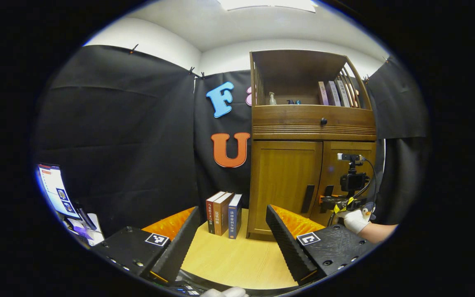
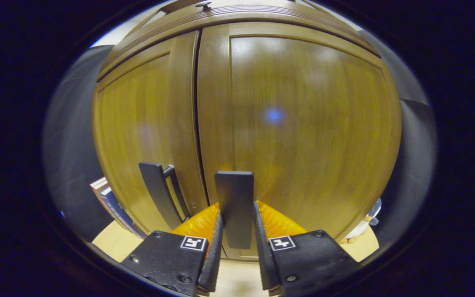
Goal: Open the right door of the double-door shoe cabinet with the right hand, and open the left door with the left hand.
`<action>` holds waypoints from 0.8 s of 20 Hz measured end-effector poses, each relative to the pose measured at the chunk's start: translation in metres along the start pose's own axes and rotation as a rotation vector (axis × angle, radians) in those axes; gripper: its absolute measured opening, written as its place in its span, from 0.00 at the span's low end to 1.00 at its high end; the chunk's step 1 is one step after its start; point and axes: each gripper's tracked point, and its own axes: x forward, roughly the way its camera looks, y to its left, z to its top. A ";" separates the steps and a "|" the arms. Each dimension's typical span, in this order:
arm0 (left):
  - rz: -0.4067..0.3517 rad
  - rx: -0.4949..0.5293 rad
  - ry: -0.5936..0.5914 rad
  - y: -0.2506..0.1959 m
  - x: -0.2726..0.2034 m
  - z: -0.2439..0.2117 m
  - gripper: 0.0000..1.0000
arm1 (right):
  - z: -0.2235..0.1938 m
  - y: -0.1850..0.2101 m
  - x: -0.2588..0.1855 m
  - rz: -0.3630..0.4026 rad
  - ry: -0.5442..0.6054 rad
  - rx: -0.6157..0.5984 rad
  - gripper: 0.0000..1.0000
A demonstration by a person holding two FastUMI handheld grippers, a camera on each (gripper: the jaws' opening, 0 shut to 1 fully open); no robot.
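Note:
The wooden shoe cabinet (image 1: 311, 136) stands on the table with both doors closed. My right gripper (image 2: 236, 214) is shut on the dark vertical handle (image 2: 234, 189) of the right door (image 2: 311, 123), one finger pressing on each side of it. The left door (image 2: 134, 123) has its own dark handle (image 2: 157, 194), untouched. In the left gripper view, a gloved hand (image 1: 355, 220) holds the right gripper (image 1: 331, 201) at the right door's handle. My left gripper (image 1: 233, 243) is open and holds nothing, well short of the left door (image 1: 285, 185) and its handle (image 1: 307, 199).
Three books (image 1: 224, 214) stand upright on the wooden table (image 1: 229, 260) just left of the cabinet. A drawer with a dark knob (image 1: 323, 121) and an open shelf with books and bottles sit above the doors. A lit screen (image 1: 54, 189) is at the far left.

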 end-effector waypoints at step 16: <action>-0.144 -0.003 -0.017 0.001 -0.028 -0.009 0.96 | -0.003 0.001 -0.003 0.079 0.053 -0.079 0.30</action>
